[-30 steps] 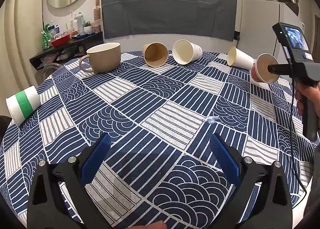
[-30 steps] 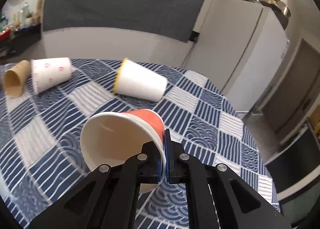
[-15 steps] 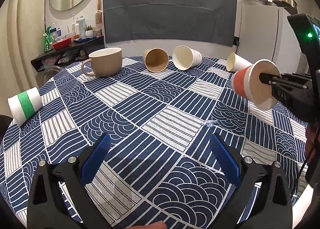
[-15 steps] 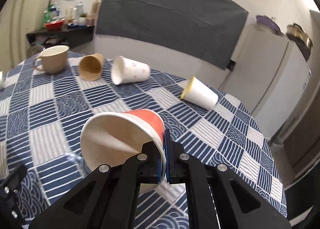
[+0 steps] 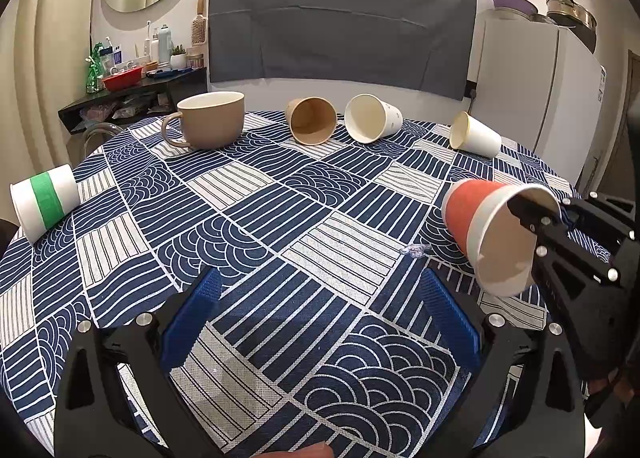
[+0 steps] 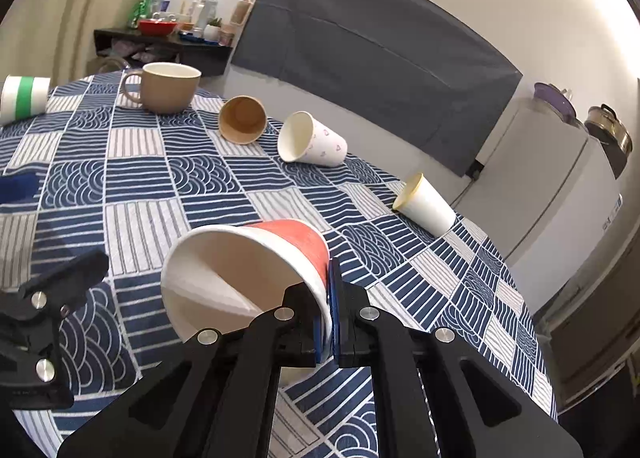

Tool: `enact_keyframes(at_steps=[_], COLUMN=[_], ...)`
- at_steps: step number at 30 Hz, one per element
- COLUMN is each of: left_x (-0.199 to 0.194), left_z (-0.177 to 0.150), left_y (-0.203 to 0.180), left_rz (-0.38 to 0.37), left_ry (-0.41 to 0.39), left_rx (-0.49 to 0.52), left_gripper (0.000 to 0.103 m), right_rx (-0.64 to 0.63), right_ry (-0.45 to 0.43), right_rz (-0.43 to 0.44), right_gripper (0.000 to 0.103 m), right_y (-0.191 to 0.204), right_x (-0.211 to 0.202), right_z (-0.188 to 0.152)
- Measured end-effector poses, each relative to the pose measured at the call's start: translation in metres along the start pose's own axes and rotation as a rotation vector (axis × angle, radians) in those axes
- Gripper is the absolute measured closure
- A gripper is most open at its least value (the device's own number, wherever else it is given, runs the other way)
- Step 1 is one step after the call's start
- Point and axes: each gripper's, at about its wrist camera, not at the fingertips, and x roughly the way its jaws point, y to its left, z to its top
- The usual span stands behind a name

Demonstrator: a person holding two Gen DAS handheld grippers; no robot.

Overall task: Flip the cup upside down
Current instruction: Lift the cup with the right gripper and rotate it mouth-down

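Observation:
My right gripper [image 6: 329, 322] is shut on the rim of a red paper cup [image 6: 256, 274] with a white inside. It holds the cup on its side above the blue patterned tablecloth [image 6: 168, 186]. In the left wrist view the red cup [image 5: 486, 234] hangs at the right, mouth toward the camera, pinched by the right gripper [image 5: 556, 218]. My left gripper [image 5: 320, 318] is open and empty, low over the near part of the table. Its black frame [image 6: 44, 322] shows at the left of the right wrist view.
A tan mug [image 5: 210, 120] stands upright at the back left. A brown paper cup [image 5: 312, 120], a white patterned cup [image 5: 372, 118], a yellow-rimmed white cup [image 5: 474, 134] and a green-banded cup [image 5: 42, 202] lie on their sides. A fridge [image 5: 536, 98] stands behind.
My right gripper has carried the red cup away from the far right edge toward the near middle of the table, close to my left gripper. The left gripper has stayed put.

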Motion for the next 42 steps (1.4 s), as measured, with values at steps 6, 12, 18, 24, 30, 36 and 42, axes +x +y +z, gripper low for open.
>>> enact_keyframes(at_steps=[6, 12, 18, 24, 30, 36, 42], left_x=[-0.001, 0.001, 0.002, 0.002, -0.007, -0.020, -0.020], left_z=[0.000, 0.000, 0.000, 0.001, 0.004, 0.028, 0.071], left_y=[-0.002, -0.002, -0.002, -0.002, 0.003, 0.000, -0.020], left_rz=[0.007, 0.001, 0.001, -0.010, -0.026, -0.083, -0.080], left_ry=[-0.004, 0.004, 0.005, 0.004, -0.032, -0.026, 0.041], left_rx=[0.009, 0.012, 0.016, 0.029, 0.006, -0.017, 0.015], left_gripper=[0.006, 0.006, 0.006, 0.006, 0.006, 0.006, 0.006], right_rx=[-0.023, -0.045, -0.088, -0.106, -0.075, 0.011, 0.067], right_ry=[0.005, 0.036, 0.036, 0.027, 0.039, 0.034, 0.022], right_rz=[-0.005, 0.012, 0.035, 0.070, 0.136, 0.151, 0.116], right_gripper=[0.098, 0.056, 0.026, 0.015, 0.013, 0.013, 0.011], right_y=[0.006, 0.007, 0.010, 0.008, -0.011, -0.047, -0.081], right_x=[-0.003, -0.007, -0.017, -0.031, -0.042, -0.056, -0.057], right_z=[-0.011, -0.019, -0.029, -0.039, -0.052, -0.059, -0.064])
